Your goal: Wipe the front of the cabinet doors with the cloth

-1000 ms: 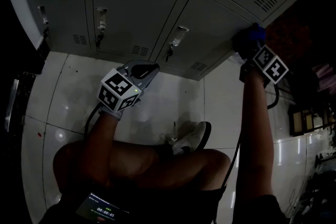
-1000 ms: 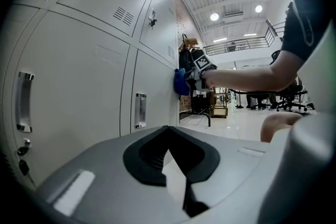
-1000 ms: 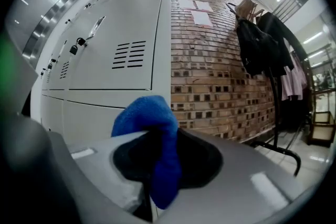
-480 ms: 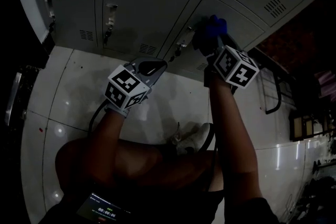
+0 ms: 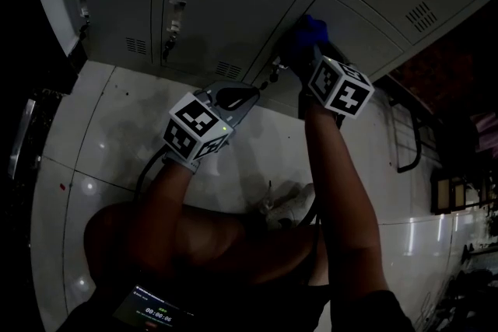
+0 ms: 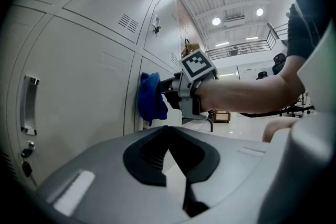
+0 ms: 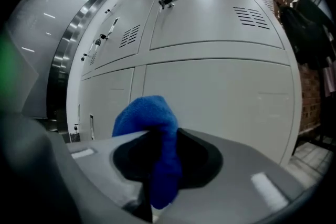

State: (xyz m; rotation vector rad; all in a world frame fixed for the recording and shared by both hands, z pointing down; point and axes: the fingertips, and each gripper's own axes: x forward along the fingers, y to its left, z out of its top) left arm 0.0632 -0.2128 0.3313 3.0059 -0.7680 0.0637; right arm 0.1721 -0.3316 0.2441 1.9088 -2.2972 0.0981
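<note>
right gripper (image 7: 160, 165) is clenched on the blue cloth (image 7: 149, 115). the cloth is bunched between the jaws, with a fold sticking out past the tips. in the head view the cloth is pressed against the grey cabinet doors (image 5: 226, 4), at the vertical seam between two lower doors and just above a lock with keys (image 5: 272, 74). the left gripper view shows the same contact: the cloth is flat on the cabinet front and the right arm (image 6: 247, 94) is reaching across.

left gripper (image 6: 176, 165) has its jaws closed together with nothing between them. it hovers low, near the cabinet base over the glossy white floor (image 5: 117, 128), well apart from the cloth and not touching the doors.

doors have vent slots and handles (image 5: 175, 8). the person is crouched, with a shoe (image 5: 292, 202) visible below the arms.
</note>
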